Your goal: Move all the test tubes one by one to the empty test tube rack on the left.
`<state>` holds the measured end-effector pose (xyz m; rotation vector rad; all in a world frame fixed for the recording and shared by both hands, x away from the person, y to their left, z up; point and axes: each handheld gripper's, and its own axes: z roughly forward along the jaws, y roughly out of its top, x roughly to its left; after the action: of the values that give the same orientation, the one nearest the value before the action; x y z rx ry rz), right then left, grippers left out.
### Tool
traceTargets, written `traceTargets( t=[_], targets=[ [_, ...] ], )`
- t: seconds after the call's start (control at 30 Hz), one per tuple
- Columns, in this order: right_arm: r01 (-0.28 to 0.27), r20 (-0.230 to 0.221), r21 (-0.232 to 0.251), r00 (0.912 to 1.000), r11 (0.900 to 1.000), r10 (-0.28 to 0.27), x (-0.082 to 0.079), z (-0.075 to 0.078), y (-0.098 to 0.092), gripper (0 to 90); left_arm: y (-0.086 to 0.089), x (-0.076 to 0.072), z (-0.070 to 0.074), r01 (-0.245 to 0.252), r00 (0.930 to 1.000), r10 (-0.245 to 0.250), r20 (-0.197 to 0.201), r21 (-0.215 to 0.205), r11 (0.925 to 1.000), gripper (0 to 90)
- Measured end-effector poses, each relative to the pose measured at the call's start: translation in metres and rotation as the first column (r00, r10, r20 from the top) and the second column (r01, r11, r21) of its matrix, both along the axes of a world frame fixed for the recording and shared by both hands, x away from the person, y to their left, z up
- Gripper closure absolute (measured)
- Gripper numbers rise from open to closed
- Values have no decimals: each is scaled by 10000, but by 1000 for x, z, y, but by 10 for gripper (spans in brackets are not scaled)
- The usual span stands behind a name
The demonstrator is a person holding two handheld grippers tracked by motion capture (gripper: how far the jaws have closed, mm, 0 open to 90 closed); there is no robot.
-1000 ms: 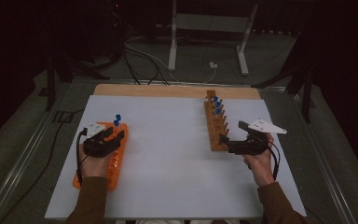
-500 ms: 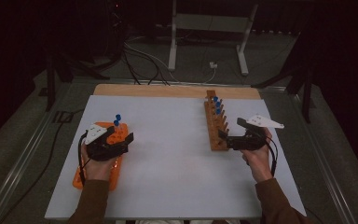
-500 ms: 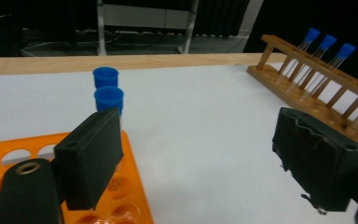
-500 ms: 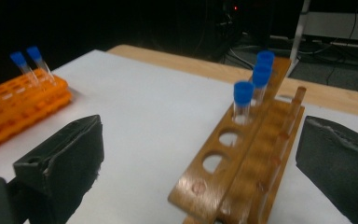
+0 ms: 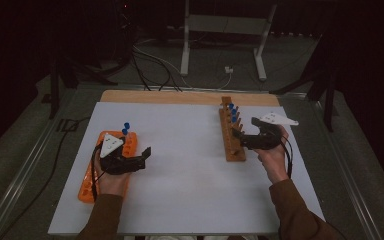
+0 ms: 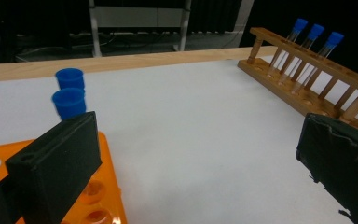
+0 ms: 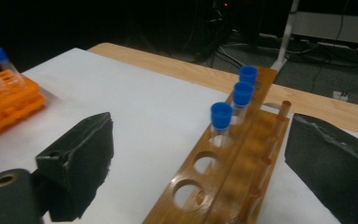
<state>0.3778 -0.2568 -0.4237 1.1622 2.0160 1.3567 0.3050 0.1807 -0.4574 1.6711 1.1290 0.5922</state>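
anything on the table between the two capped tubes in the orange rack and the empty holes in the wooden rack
Nothing visible. Bare white table top lies between the orange rack with its two blue-capped tubes and the wooden rack, whose near holes stand empty.

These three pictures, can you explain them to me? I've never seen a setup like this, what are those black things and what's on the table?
A person sits at a white table holding a hand-operated tool in each hand. The top picture looks down from above; the other two come from cameras riding on each tool.

The black blocks are the tongs. The left tongs and right tongs are both open and hold nothing.

On the table are an orange rack with two blue-capped tubes, and a wooden rack with three blue-capped tubes standing at its far end.
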Motion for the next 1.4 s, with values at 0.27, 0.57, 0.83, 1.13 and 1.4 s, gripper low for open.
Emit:
traceTargets(
  t=[0.27, 0.57, 0.83, 1.13, 1.4],
  targets=[
    [150, -383, -446, 9991, 9989, -167, 23, -7, 4, 168, -6, 1, -3, 50, 10000, -50, -3, 198, 9998, 7],
    [91, -537, -1031, 9984, 9946, -147, 37, -20, 13, 494, -8, 2, -6, 130, 9998, -126, -169, 253, 9996, 7],
    [236, -703, -1521, 9969, 9881, -346, 48, -29, 22, 685, -5, 2, -7, 89, 9997, -85, -216, 163, 9998, 7],
    [414, -848, -1744, 9948, 9838, -569, 54, -33, 25, 758, -4, 2, -8, 59, 9995, -57, -309, 81, 9999, 7],
    [515, -804, -1785, 9945, 9826, -667, 53, -33, 27, 764, -5, 2, -8, 56, 9995, -52, -311, 130, 9999, 8]
  ],
)
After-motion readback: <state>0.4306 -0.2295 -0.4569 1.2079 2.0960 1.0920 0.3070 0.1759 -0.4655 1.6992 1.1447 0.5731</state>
